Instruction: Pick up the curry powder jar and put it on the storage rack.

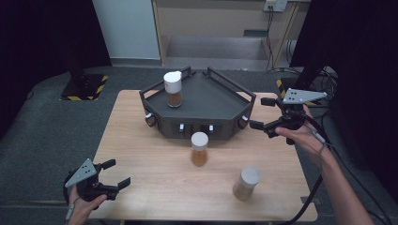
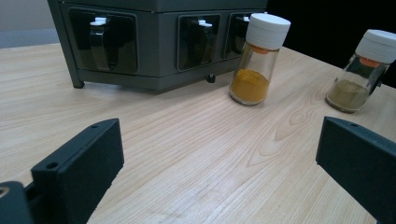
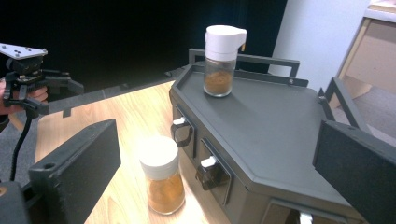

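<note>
A dark grey drawer rack (image 1: 220, 105) stands at the back middle of the wooden table (image 1: 141, 154). On its top stands a white-capped jar of brown spice (image 1: 172, 89), upright. In front of the rack is a jar of orange spice (image 1: 199, 148), and nearer right a jar of olive spice (image 1: 247, 183). My left gripper (image 1: 118, 172) is open at the table's front left corner, well apart from the jars. My right gripper (image 1: 260, 113) is open beside the rack's right end, holding nothing. The left gripper view shows the orange jar (image 2: 259, 60) and the olive jar (image 2: 364, 70) ahead of its jaws.
The rack's front faces carry small drawers with white-tipped handles (image 2: 102, 39). Raised rails (image 3: 261, 60) edge the rack's top. The far left gripper (image 3: 63, 95) appears in the right gripper view. Black curtains, a cabinet and cables lie beyond the table.
</note>
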{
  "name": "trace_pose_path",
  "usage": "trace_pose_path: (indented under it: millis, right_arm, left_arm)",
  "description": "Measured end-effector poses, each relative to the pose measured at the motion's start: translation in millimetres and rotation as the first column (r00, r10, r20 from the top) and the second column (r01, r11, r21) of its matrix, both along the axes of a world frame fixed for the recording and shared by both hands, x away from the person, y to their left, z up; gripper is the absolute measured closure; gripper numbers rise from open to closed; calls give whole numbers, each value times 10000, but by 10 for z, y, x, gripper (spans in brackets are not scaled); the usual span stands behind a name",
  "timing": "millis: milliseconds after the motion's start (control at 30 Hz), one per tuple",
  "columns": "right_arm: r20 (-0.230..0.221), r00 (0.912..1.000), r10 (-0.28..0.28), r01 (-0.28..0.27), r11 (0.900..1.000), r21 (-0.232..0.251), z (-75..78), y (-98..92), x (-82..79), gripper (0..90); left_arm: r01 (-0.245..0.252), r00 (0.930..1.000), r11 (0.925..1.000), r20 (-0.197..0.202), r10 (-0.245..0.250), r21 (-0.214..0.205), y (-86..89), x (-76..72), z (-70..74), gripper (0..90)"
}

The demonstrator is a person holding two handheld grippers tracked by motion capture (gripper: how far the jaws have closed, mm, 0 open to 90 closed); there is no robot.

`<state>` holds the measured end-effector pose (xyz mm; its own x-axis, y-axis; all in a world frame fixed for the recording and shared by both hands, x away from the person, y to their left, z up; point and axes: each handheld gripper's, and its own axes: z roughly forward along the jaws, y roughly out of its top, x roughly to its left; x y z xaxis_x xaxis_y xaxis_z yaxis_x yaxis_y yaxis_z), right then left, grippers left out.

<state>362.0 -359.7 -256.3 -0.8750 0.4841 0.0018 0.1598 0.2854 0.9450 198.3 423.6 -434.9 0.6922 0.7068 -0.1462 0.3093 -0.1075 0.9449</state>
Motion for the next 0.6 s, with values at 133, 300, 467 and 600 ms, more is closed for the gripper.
trace_pose_path:
  millis: [133,300,467,600]
  right_arm:
    - [-27,9999,125,-125,9997,-214,24,114,68,17]
    - [-77,9994,334,-337,9986,-400,19,281,169,16]
    - [-200,9982,571,-579,9972,-469,-25,441,257,18]
    - [-333,9967,735,-758,9942,-760,-49,580,323,21]
  left_arm:
    - [-3,10000,10000,8,3,-7,3,-2,0,0]
    - [0,10000,10000,24,0,-8,4,-5,2,0]
    - [11,10000,10000,17,-11,-10,6,-5,1,0]
    - [26,10000,10000,25,-26,35,2,-4,5,0]
